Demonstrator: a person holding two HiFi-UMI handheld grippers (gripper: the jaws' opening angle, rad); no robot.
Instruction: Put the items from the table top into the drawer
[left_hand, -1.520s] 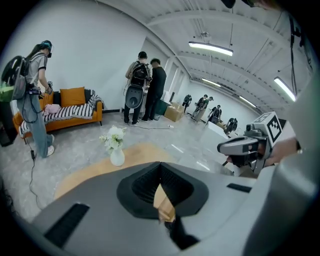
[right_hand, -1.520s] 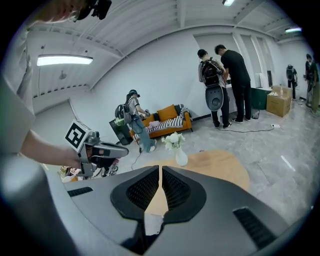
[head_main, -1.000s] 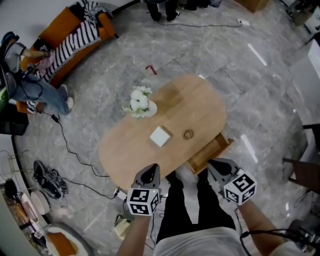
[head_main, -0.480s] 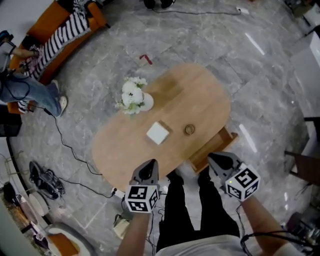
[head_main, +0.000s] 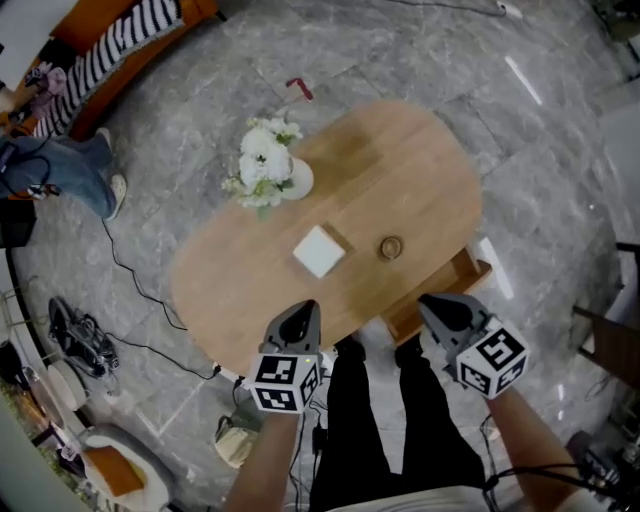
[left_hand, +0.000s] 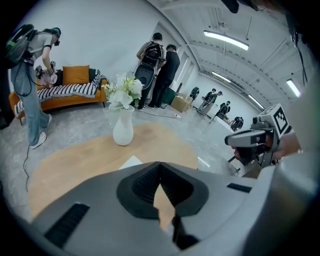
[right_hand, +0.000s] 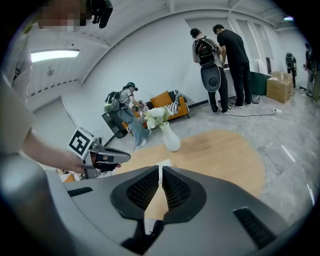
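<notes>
An oval wooden table (head_main: 400, 180) carries a white square box (head_main: 320, 250), a small round brown ring-like item (head_main: 390, 247) and a white vase of white flowers (head_main: 265, 170). A wooden drawer (head_main: 445, 295) stands pulled open at the table's near right edge. My left gripper (head_main: 300, 318) hangs shut and empty over the near edge, short of the box. My right gripper (head_main: 435, 303) is shut and empty, close above the drawer's near end. In the left gripper view the shut jaws (left_hand: 160, 166) point at the box (left_hand: 131, 161); the right gripper view's jaws (right_hand: 160, 170) face the vase (right_hand: 171, 138).
My legs (head_main: 380, 420) stand right at the table's near edge. An orange sofa (head_main: 110, 40) and a person (head_main: 60, 170) are at the far left. Cables (head_main: 130, 290), shoes (head_main: 80, 335) and a chair (head_main: 610, 340) lie around on the grey marble floor.
Both grippers have sunk lower toward the table's near edge, still shut. The head view has shifted, so the table now sits higher and larger in the picture.
</notes>
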